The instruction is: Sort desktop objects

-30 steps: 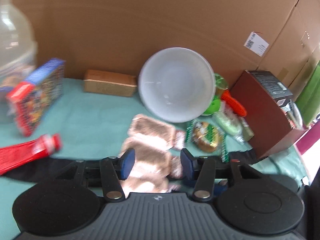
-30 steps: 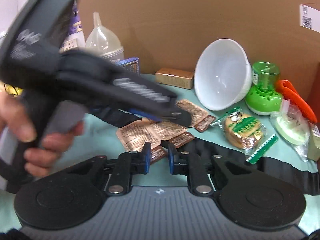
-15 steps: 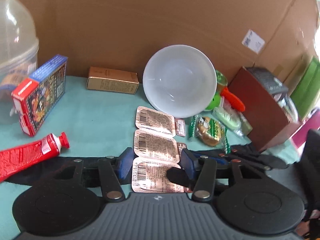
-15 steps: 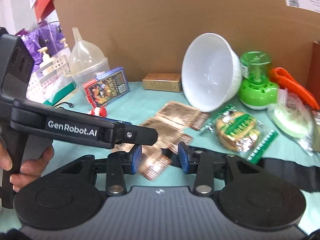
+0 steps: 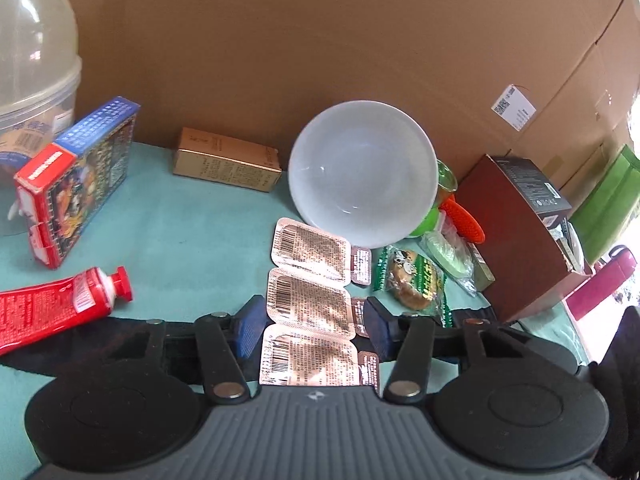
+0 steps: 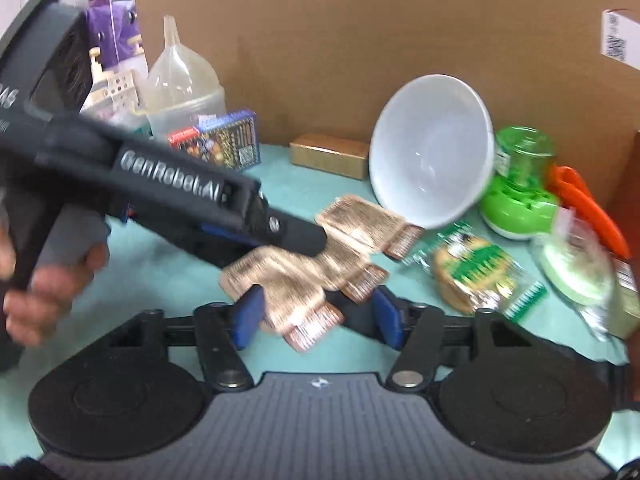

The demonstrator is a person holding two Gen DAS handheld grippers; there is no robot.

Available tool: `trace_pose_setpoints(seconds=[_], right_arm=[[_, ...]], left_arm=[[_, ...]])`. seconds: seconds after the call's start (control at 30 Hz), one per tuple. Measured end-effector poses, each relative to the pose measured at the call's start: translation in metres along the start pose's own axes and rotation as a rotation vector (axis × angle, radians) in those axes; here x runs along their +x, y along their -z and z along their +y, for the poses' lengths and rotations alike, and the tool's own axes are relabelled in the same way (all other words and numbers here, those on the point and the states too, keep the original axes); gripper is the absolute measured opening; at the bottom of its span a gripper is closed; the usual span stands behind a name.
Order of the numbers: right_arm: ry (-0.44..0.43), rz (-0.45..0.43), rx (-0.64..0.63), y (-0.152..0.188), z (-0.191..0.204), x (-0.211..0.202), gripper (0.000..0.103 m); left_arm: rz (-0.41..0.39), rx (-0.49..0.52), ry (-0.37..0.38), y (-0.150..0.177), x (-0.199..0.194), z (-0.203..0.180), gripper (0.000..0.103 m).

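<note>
Cardboard walls box in a teal cloth (image 5: 192,236) crowded with odds and ends, and you're right in the middle of it. Your left gripper (image 5: 312,326) sits low over the strip of sachets (image 5: 308,304), jaws half open on either side of the middle packet, pads not pressing that I can see. Your right gripper (image 6: 318,314) is opening as we speak, and the same sachets (image 6: 296,280) lie blurred between its blue pads, apparently loose. From the right view your left tool (image 6: 168,196) cuts across the frame, its tip over the strip, your hand (image 6: 48,280) wrapped round the handle. White bowl (image 5: 362,174) tipped on its side just behind the sachets, cookie pack (image 5: 412,280) just to their right, green pot (image 6: 516,196) and orange tool (image 6: 584,204) beyond. Off to the left, a card box (image 5: 76,184), a red tube (image 5: 60,308), a gold box (image 5: 226,164). My read: the sachets are the item being sorted, and this looks like a handover or a release on the cloth; which one, I can't tell. Next you'd want one gripper to commit, closing squarely across the strip's flat edges, since thin foil can slip or buckle, then lifting clear of the bowl.
</note>
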State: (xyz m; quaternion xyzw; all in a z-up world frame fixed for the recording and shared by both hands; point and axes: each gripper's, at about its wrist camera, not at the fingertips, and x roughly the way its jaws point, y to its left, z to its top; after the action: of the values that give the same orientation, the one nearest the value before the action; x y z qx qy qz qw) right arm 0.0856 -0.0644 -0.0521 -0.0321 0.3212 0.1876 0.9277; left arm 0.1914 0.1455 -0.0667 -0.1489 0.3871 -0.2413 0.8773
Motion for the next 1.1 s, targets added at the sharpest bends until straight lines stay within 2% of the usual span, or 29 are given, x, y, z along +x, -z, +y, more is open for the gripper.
trace_pose_setpoints(seconds=[0.03, 0.1, 0.13, 0.17, 0.33, 0.43, 0.5, 0.57, 0.7, 0.83, 1.1], right_arm=[[-0.008, 0.003, -0.007, 0.002, 0.000, -0.002, 0.073], [-0.033, 0.015, -0.041, 0.006, 0.004, 0.000, 0.089], [-0.031, 0.025, -0.074, 0.006, 0.009, 0.002, 0.091], [-0.024, 0.023, -0.095, 0.006, 0.013, 0.004, 0.092], [-0.030, 0.019, -0.087, 0.003, 0.012, 0.010, 0.091], [-0.013, 0.007, -0.075, 0.002, 0.009, 0.011, 0.081], [0.012, -0.008, -0.062, 0.000, 0.004, 0.011, 0.062], [0.015, -0.011, -0.055, -0.002, 0.000, 0.011, 0.061], [0.017, -0.015, -0.089, -0.001, 0.006, 0.010, 0.045], [0.034, -0.026, -0.078, 0.002, 0.005, 0.003, 0.036], [0.103, -0.043, -0.054, 0.003, -0.014, -0.008, 0.033]], left_arm=[[0.006, -0.004, 0.013, 0.000, 0.001, -0.002, 0.055], [0.024, -0.024, 0.052, 0.001, 0.005, -0.005, 0.055], [0.036, -0.030, 0.072, 0.002, 0.007, -0.008, 0.056], [0.032, -0.021, 0.061, 0.003, 0.007, -0.012, 0.056], [0.049, -0.032, 0.079, 0.005, 0.013, -0.023, 0.056], [0.052, -0.036, 0.075, 0.004, 0.015, -0.025, 0.056], [0.059, -0.063, 0.092, 0.003, 0.015, -0.022, 0.056], [0.061, -0.097, 0.102, 0.003, 0.015, -0.018, 0.056], [0.060, -0.125, 0.106, 0.001, 0.015, -0.021, 0.056], [0.075, -0.146, 0.153, 0.000, 0.013, -0.026, 0.056], [0.083, -0.122, 0.152, 0.001, 0.020, -0.044, 0.056]])
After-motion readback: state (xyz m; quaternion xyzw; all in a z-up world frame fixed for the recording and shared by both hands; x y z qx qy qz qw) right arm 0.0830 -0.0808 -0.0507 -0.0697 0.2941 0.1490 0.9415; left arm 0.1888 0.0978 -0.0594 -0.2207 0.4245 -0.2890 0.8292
